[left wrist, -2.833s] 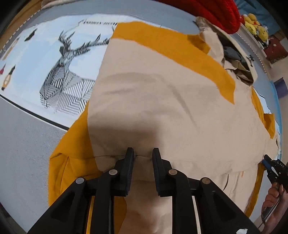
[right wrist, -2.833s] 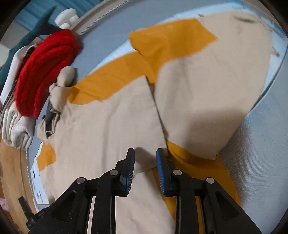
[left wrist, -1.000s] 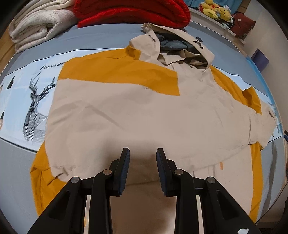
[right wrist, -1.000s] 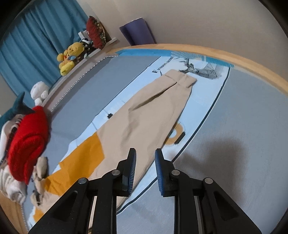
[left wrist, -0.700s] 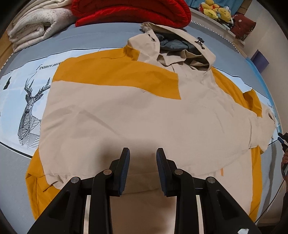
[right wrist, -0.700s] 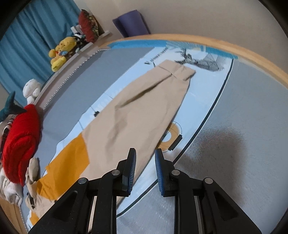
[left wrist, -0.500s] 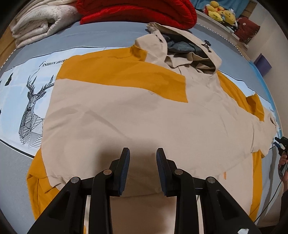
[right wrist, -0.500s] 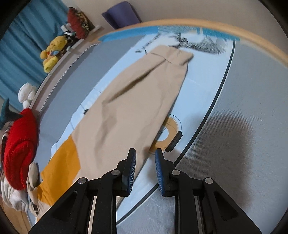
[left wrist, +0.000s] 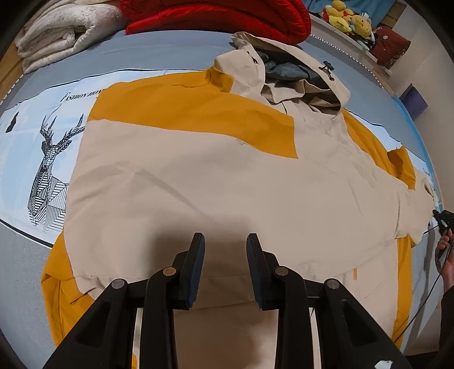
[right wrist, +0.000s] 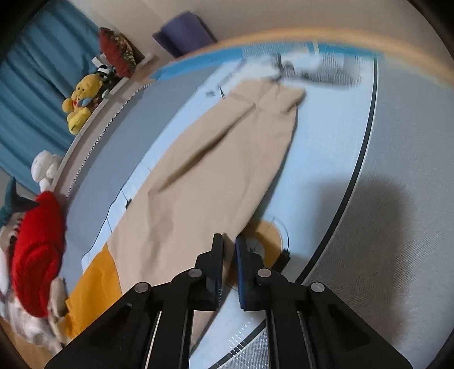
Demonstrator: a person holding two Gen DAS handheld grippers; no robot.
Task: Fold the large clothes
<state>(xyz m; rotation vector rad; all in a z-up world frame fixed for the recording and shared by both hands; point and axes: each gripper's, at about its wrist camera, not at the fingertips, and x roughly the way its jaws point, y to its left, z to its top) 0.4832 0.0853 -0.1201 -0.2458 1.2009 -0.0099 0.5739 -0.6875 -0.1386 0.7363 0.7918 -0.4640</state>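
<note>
Lying flat on the deer-print sheet (left wrist: 34,125) across the bed, the beige-and-mustard hooded jacket (left wrist: 215,181) has its left sleeve crossed over the body, hood (left wrist: 286,68) toward the far edge by the red blanket (left wrist: 215,14) and white blanket (left wrist: 62,25), hem at the near edge. Left gripper (left wrist: 224,249) hovers above the hem with jaws parted, holding nothing, cloth directly ahead and below. Right sleeve (right wrist: 221,167) is spread out toward the sheet's right edge, long axis running away from the right gripper (right wrist: 229,249), cuff at the far end. Right gripper jaws look nearly closed at the sleeve's near edge; frame is blurred, cannot tell whether fabric is pinched between them. Likely next step is folding that sleeve back across the body, and the right gripper is clearly the nearer one. Plush toys (right wrist: 79,108) sit on the ledge beyond the bed.
</note>
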